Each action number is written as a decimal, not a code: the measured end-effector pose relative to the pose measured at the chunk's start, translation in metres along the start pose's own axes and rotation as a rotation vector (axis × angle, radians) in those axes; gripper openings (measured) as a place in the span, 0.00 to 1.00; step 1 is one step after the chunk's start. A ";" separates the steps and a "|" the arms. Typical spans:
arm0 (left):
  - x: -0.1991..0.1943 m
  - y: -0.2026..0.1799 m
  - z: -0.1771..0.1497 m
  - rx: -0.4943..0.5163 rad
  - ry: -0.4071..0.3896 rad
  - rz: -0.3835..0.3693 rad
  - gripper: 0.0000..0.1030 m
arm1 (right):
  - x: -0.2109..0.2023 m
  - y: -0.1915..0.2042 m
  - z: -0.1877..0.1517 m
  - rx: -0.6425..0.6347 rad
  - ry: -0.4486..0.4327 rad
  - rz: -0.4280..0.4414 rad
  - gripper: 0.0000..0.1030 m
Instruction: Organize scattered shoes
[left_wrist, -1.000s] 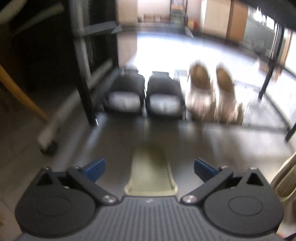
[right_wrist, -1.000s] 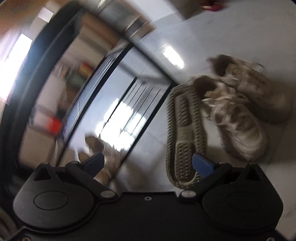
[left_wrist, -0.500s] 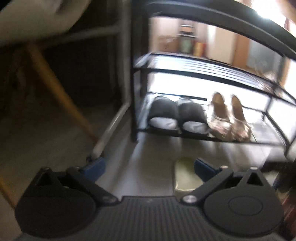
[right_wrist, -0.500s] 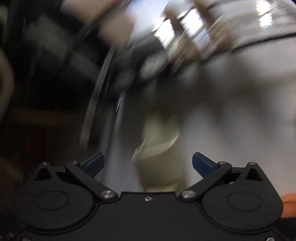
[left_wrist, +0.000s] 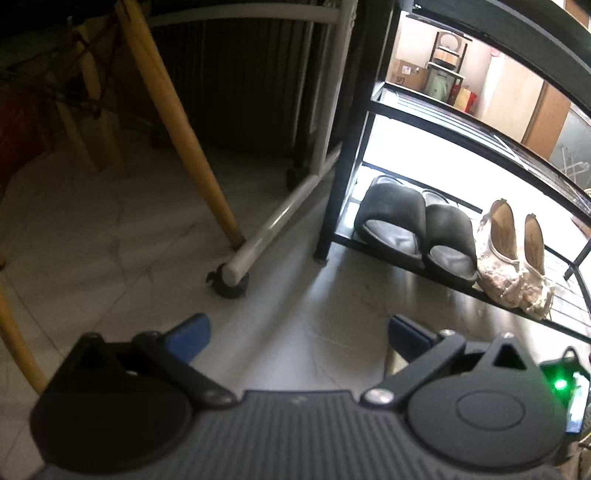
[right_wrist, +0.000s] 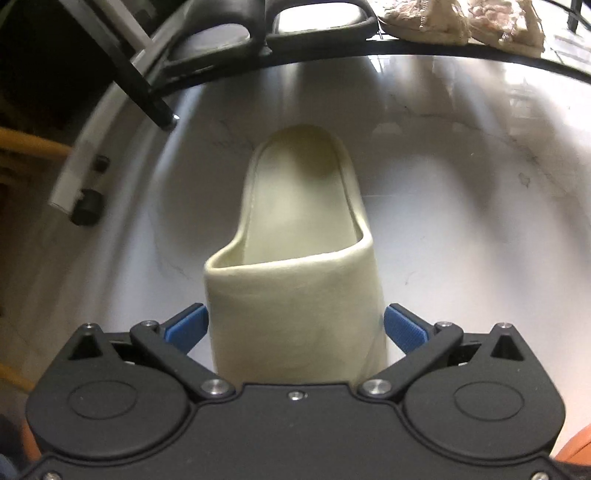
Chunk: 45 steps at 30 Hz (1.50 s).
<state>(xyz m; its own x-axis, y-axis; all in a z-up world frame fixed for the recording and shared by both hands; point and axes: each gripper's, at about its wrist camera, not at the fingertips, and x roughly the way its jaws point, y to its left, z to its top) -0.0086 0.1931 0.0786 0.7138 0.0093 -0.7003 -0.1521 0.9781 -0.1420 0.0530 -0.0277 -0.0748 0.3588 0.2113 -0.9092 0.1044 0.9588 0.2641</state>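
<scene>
Before the shoe rack's (right_wrist: 369, 51) front edge, the right gripper (right_wrist: 295, 325) straddles a cream slipper (right_wrist: 295, 258), wide open, nothing gripped; close squarely across its band. Left gripper (left_wrist: 295, 332) open, empty.

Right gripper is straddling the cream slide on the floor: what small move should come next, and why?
Probably close the right gripper: its blue fingers flank the cream slide strap with little or no gap, jaws open, slide on the floor short of the rack.
</scene>
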 end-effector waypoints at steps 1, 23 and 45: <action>-0.001 0.000 0.000 -0.001 -0.001 -0.001 0.99 | 0.001 0.001 0.000 -0.005 -0.008 -0.002 1.00; 0.002 -0.001 0.000 0.005 -0.006 0.010 0.99 | -0.043 -0.069 0.018 0.256 -0.102 -0.069 1.00; -0.014 -0.074 -0.009 0.171 -0.083 -0.068 0.99 | -0.330 -0.232 -0.138 0.523 -1.035 -0.021 1.00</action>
<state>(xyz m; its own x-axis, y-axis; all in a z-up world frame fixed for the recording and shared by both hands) -0.0134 0.1186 0.0920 0.7733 -0.0474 -0.6322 0.0111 0.9981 -0.0613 -0.2176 -0.2939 0.1197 0.9144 -0.2920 -0.2803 0.4034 0.7136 0.5727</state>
